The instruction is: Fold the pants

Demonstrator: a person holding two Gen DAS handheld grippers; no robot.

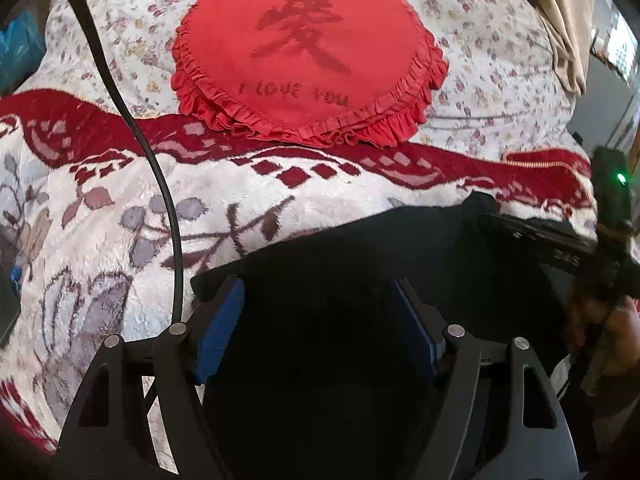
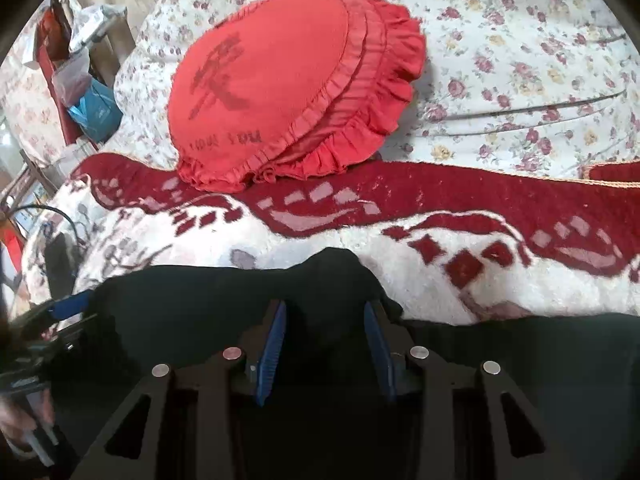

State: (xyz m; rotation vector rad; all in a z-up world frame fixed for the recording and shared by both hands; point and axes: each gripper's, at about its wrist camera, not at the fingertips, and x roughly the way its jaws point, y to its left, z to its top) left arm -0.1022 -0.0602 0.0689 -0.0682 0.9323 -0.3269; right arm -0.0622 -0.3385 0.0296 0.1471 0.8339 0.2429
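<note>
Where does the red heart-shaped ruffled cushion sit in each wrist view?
Left wrist: red heart-shaped ruffled cushion sits top centre, beyond the black pants.
Right wrist: it sits upper left of centre.
Shared landmark: the dark red band of the fleece blanket, just under the cushion's frill.

Home bedroom. Bed (image 1: 500, 92) takes up most of both views, covered with floral sheet (image 2: 520, 60) in small rose print. Plush blanket (image 1: 100, 248) lies over it, white with dark red border and leaf pattern. Red heart-shaped cushion (image 1: 304, 60) with frilled edge rests on sheet, lower edge overlapping blanket; "I love you" lettering on it. Beige curtain (image 1: 568, 32) hangs at bed's far side. Plastic bags (image 2: 86, 92), white and blue, cluttered beside bed. Soft furnishings, personal clutter: lived-in domestic room.
</note>
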